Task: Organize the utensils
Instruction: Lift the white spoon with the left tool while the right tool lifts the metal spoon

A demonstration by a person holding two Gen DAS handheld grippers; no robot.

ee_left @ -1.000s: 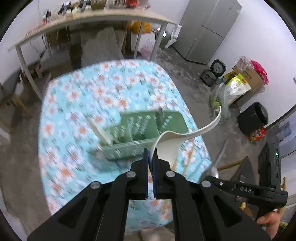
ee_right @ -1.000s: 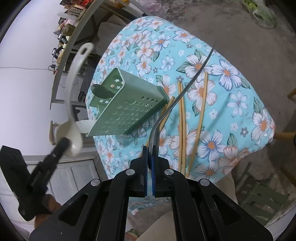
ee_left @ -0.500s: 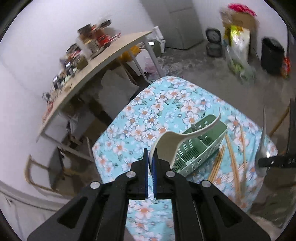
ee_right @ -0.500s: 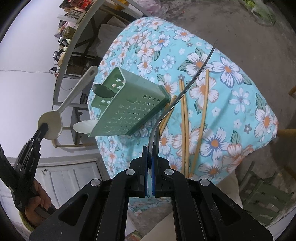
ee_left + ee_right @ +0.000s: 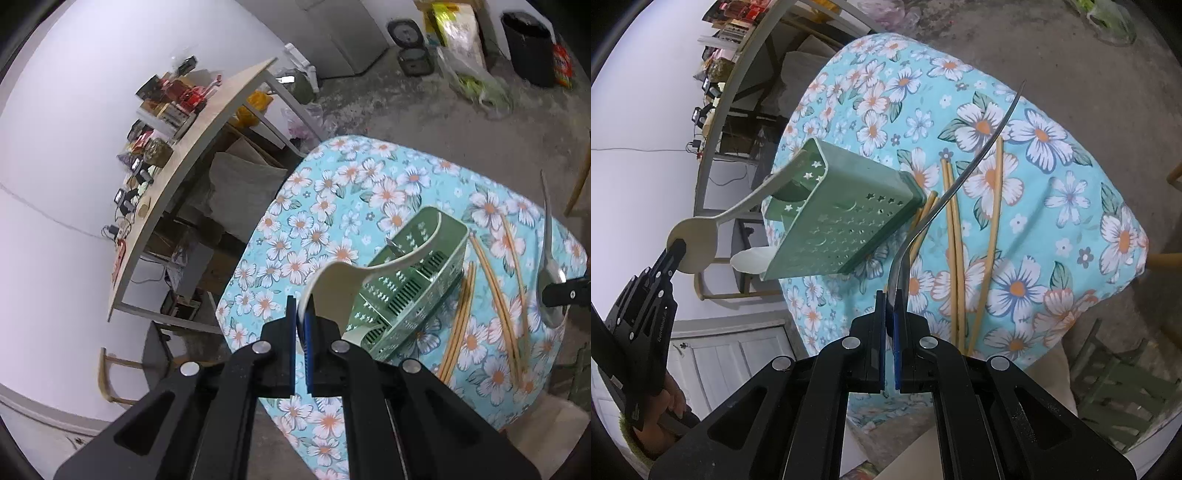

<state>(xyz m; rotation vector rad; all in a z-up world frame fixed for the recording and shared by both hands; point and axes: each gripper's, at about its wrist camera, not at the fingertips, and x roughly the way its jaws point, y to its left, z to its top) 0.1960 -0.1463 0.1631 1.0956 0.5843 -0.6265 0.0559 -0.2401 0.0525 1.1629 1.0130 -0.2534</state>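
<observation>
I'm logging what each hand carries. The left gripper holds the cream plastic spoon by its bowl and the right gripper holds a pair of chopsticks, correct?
Not quite. The right gripper is shut on a metal spoon; the chopsticks lie on the tablecloth, as the right wrist view shows. The left gripper does hold the cream plastic spoon by its bowl.

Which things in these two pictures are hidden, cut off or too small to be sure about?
- Right wrist view: the inside of the green holder is hidden by its own wall, so its contents cannot be counted.
- Left wrist view: the right gripper is cut off by the picture edge; only its tip on the metal spoon shows.
- Left wrist view: items on the wooden desk are too small to name.
- Both views: the chopsticks overlap, so their number is uncertain.
</observation>
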